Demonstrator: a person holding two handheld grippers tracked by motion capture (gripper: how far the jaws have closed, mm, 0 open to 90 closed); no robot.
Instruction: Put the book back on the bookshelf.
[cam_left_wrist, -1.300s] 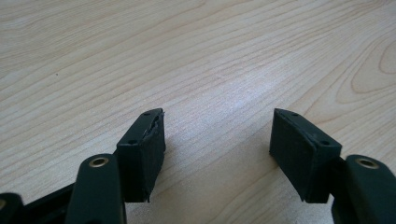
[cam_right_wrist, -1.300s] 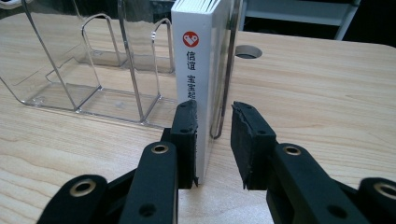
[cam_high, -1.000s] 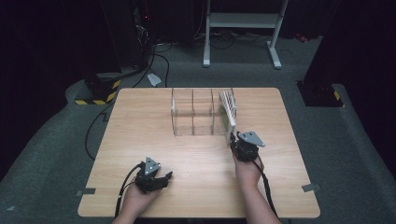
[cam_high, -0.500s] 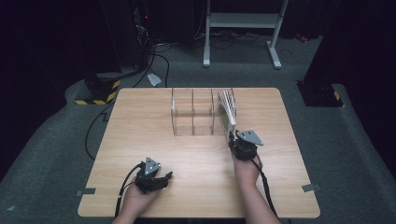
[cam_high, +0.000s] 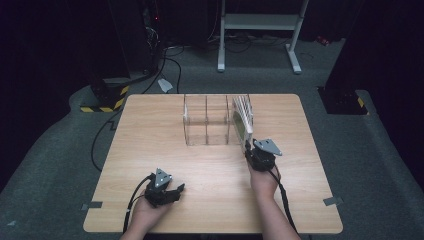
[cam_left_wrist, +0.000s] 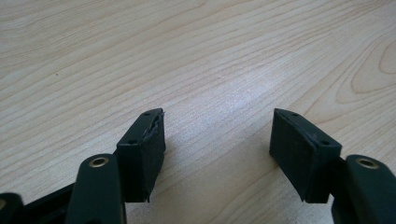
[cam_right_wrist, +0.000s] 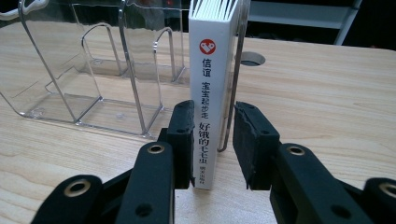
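Observation:
A white book (cam_right_wrist: 210, 93) with a red logo and black characters on its spine stands upright in the rightmost slot of a clear acrylic rack (cam_right_wrist: 84, 70). From above, the book (cam_high: 242, 117) sits at the right end of the rack (cam_high: 207, 122). My right gripper (cam_right_wrist: 212, 140) straddles the lower spine. Its jaws have just been opening: the left pad lies by the spine and a gap shows at the right pad. My left gripper (cam_left_wrist: 217, 140) is open over bare wood, with nothing between its pads, near the table's front left (cam_high: 177, 192).
The wooden table (cam_high: 150, 130) has a round cable hole (cam_right_wrist: 252, 58) behind the rack. The rack's other slots hold nothing. On the floor beyond lie a yellow-black striped block (cam_high: 102, 100), cables and a white stand (cam_high: 257, 22).

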